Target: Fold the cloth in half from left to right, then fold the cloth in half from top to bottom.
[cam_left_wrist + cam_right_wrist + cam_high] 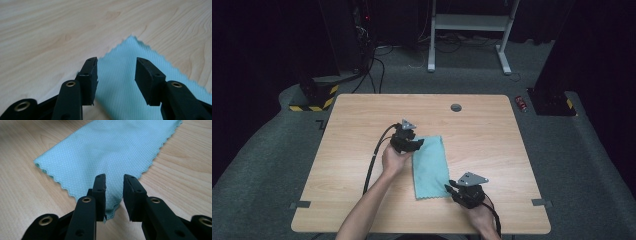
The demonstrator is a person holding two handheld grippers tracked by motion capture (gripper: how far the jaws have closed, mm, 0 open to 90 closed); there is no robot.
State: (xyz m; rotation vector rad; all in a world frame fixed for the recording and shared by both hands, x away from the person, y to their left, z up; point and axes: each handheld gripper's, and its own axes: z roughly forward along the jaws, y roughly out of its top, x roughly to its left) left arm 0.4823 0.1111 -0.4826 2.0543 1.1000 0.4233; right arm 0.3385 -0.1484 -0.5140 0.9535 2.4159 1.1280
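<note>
A light teal cloth [431, 165] lies flat on the wooden table [357, 125], folded into a long strip with scalloped edges. My left gripper [417, 145] is at the cloth's far left corner. In the left gripper view this gripper [116, 60] is open, its jaws set wide over the cloth [120, 85] near that corner. My right gripper [449, 189] is at the cloth's near right corner. In the right gripper view that gripper [114, 177] is open with a narrow gap, and the corner of the cloth [110, 147] lies between its jaws.
A round grey grommet [456, 107] sits near the table's far edge. Grey tape marks [300, 204] [539, 202] lie near the front corners. On the floor beyond the table are a white desk frame [469, 22], cables, a striped base [314, 97] and a small red object [521, 103].
</note>
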